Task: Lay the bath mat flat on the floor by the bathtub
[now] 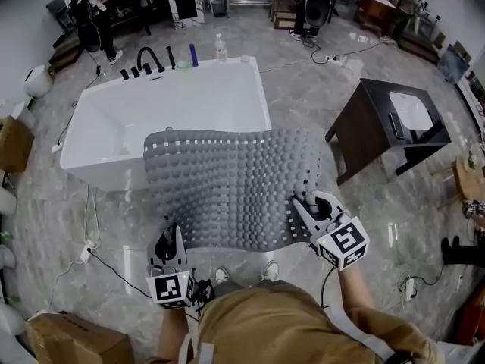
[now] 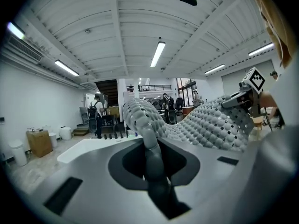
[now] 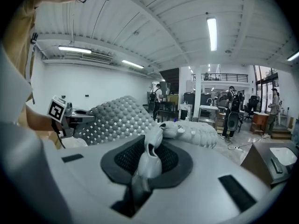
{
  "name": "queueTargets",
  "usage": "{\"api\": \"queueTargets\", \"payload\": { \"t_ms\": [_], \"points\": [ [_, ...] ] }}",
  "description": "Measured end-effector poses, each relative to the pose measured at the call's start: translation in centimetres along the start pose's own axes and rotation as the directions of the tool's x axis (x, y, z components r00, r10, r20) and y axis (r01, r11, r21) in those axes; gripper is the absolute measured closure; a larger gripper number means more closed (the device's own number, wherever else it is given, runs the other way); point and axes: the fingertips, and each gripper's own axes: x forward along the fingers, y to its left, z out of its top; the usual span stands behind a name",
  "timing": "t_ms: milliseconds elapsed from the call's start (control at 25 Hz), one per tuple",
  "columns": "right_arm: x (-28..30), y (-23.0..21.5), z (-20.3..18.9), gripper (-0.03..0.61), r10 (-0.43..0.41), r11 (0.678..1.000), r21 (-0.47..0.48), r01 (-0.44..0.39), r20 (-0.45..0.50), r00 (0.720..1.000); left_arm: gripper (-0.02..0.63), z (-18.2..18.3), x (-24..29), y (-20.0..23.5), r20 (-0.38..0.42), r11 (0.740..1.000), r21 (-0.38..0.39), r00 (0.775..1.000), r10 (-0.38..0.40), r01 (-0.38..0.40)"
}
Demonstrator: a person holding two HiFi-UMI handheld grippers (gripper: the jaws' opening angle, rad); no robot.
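A grey bubbled bath mat (image 1: 235, 184) hangs spread in the air in front of the white bathtub (image 1: 114, 123), its far edge over the tub's near rim. My left gripper (image 1: 168, 243) is shut on the mat's near left corner, and my right gripper (image 1: 309, 205) is shut on its near right corner. In the left gripper view the mat (image 2: 201, 125) runs from the jaws off to the right, where the right gripper (image 2: 244, 95) shows. In the right gripper view the mat's edge (image 3: 152, 157) is bunched between the jaws, and the sheet (image 3: 114, 118) arches left.
A dark side table (image 1: 386, 127) with a white top stands right of the tub. Cables and a power strip (image 1: 87, 249) lie on the grey marble floor at left, with a cardboard box (image 1: 68, 340) at lower left. Taps and bottles (image 1: 178, 55) line the tub's far rim. My shoes (image 1: 242, 273) stand below the mat.
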Motion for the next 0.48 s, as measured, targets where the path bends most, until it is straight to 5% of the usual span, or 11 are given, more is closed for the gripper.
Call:
{"api": "queueTargets", "payload": {
  "t_ms": [480],
  "points": [
    [7.4, -3.0, -6.1, 0.529, 0.036, 0.999, -0.01, -0.038, -0.129, 0.991, 0.565, -7.7, 4.8, 2.8, -0.106, 0.998, -0.012, 0.992, 0.064, -0.065]
  ]
}}
